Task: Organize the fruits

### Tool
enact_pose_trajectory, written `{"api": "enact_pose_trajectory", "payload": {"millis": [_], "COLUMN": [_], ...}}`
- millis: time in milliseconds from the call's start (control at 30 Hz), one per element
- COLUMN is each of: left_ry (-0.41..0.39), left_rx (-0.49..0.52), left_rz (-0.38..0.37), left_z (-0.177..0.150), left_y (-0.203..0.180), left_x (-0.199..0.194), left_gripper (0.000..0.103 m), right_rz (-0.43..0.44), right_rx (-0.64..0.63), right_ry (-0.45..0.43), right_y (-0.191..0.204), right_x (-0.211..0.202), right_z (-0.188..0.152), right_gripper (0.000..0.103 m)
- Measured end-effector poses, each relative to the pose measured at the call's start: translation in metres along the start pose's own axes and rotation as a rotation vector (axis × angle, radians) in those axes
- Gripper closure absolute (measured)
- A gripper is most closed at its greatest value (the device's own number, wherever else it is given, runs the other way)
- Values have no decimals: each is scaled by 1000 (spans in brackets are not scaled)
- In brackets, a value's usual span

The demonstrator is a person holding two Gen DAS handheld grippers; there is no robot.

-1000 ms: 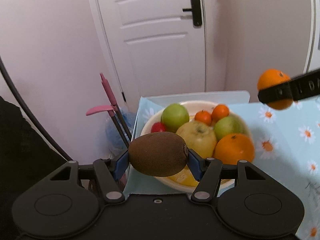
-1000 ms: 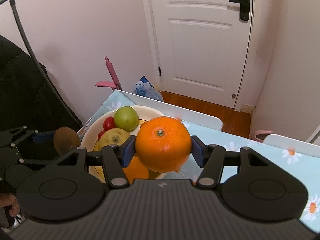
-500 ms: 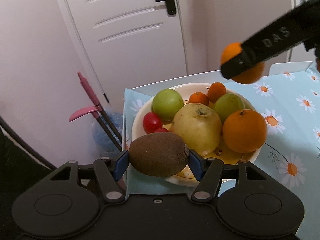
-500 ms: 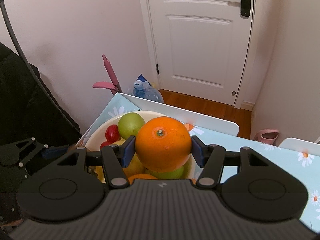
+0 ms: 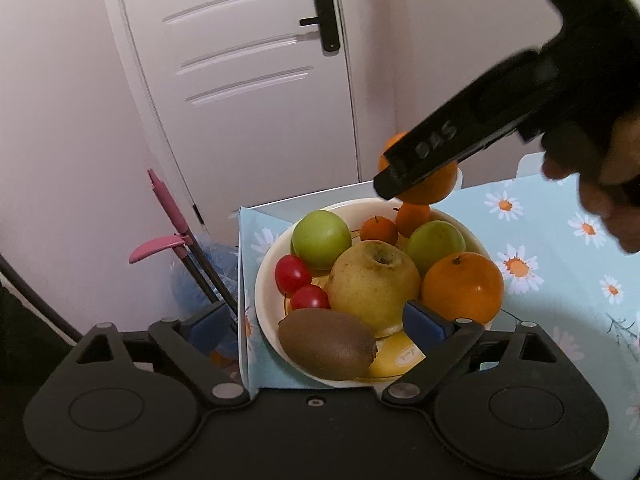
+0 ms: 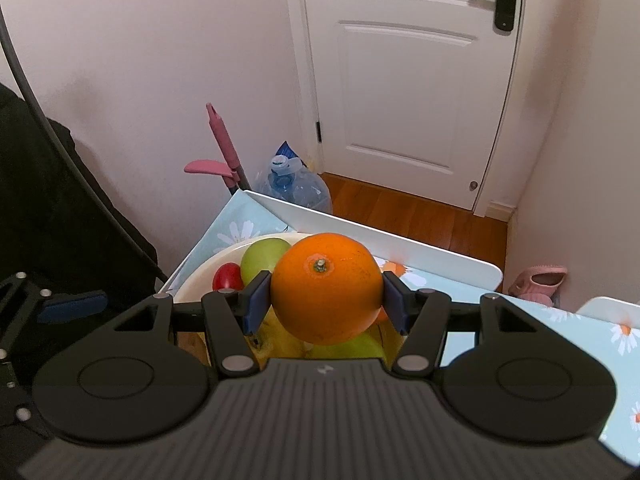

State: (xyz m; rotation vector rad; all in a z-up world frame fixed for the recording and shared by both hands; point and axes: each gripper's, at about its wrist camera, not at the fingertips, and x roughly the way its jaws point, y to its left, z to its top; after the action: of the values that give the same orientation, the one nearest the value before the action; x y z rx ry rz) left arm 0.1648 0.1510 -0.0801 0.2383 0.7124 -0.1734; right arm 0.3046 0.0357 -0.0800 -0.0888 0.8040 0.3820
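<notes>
A cream bowl (image 5: 267, 280) on the daisy tablecloth holds green apples, a yellow apple (image 5: 374, 286), an orange (image 5: 462, 286), small tangerines, red tomatoes and a banana. A brown kiwi (image 5: 326, 343) lies at the bowl's near rim. My left gripper (image 5: 316, 324) is open around the kiwi, its pads apart from it. My right gripper (image 6: 324, 300) is shut on an orange (image 6: 326, 286) and holds it above the bowl's far side; it also shows in the left wrist view (image 5: 430, 184).
The table corner (image 5: 244, 216) drops off just left of the bowl. A pink-handled mop (image 5: 168, 208) and a water jug (image 6: 298, 186) stand on the floor beyond. A white door (image 6: 404, 80) is behind. A pink slipper (image 6: 538, 282) lies at right.
My left gripper opened and let the kiwi go onto the bowl's near rim. My right gripper carried the orange closer, over the bowl.
</notes>
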Motion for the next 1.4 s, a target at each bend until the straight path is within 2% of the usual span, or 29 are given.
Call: {"api": "enact_pose_trajectory", "payload": {"millis": [233, 533, 567, 600, 633, 667, 1000, 1200, 1400], "left_ry": [12, 11, 12, 11, 12, 12, 7, -15, -48], "left_rx": [-41, -51, -51, -52, -51, -52, -86, -116, -132], "left_rz": [10, 0, 0, -1, -1, -1, 12, 34, 53], "left_z": [-3, -5, -5, -5, -5, -5, -1, 9, 21], "left_y": [4, 5, 5, 5, 5, 5, -9, -24, -51], "left_x": [-4, -5, -5, -5, -5, -6, -24, -49, -80], "left_gripper": [6, 6, 6, 6, 6, 6, 6, 6, 6], "right_rz": [1, 8, 5, -1, -8, -14, -22, -41, -101], "right_rx": [-7, -19, -24, -30, -34, -37, -28, -3, 41], "right_ry": [15, -6, -25, -46, -65, -84, -114, -150, -182], "right_y": [6, 9, 10, 11, 11, 11, -3, -25, -56], "right_x": [21, 26, 23, 19, 14, 10, -41, -93, -158], "right_z": [-4, -11, -12, -13, -13, -13, -22, -33, -51], "right_gripper": [29, 28, 20, 14, 3, 0, 0, 0, 0]}}
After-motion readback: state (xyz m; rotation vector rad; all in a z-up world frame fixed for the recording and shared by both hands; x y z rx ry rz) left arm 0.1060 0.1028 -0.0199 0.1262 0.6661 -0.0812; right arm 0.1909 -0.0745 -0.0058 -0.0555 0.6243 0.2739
